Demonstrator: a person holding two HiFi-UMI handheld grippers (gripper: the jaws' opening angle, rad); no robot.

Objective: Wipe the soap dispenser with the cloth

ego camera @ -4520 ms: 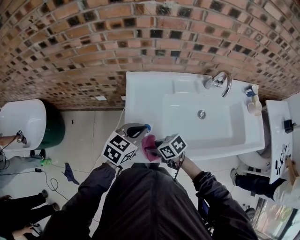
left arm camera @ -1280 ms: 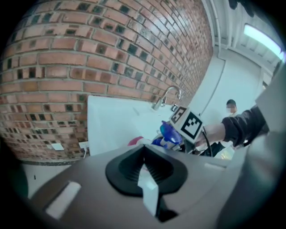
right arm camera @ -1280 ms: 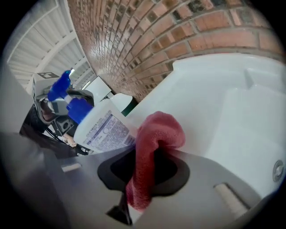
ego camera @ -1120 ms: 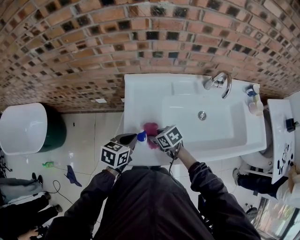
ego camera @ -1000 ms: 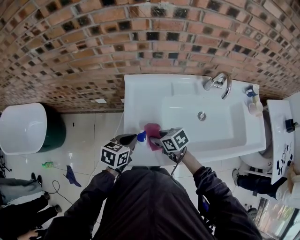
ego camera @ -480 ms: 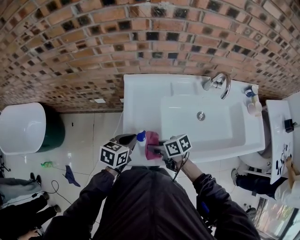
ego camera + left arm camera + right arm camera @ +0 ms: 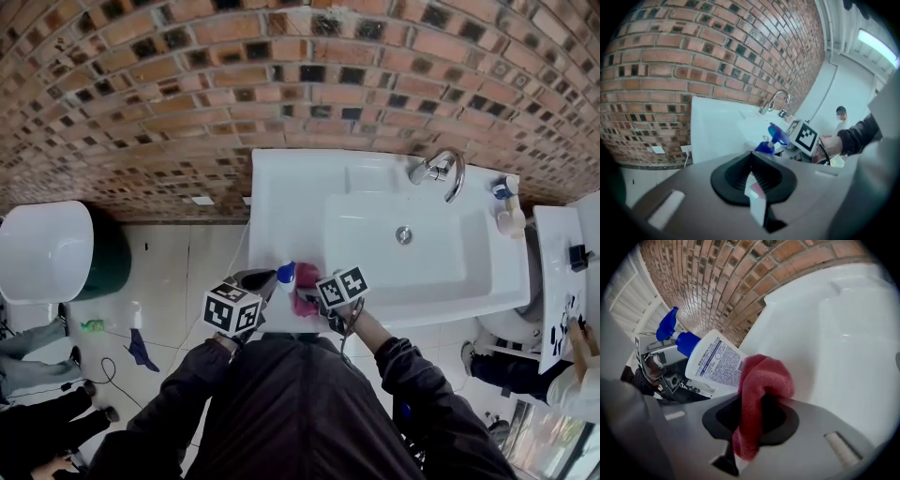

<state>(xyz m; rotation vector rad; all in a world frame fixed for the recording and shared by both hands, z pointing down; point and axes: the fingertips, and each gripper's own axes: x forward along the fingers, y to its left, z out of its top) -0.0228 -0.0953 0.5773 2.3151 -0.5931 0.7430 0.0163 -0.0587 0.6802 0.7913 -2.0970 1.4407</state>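
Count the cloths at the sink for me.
1: the red cloth, pinched in the right gripper, beside the soap dispenser that the left gripper holds at the front left corner of the sink. The person's body may hide more there.

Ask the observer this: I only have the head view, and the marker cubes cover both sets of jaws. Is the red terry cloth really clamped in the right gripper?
Observer: Yes. In the right gripper view, the right gripper is shut on the red terry cloth, which folds up over the jaws.
Operator: Is the cloth on the bottle?
Observer: It appears so. The fold lies against the side of the tilted white plastic soap dispenser.
Operator: And the left gripper?
Observer: The left gripper view shows the left gripper closed on a white edge of the dispenser. The blue pump is just beyond the jaws.
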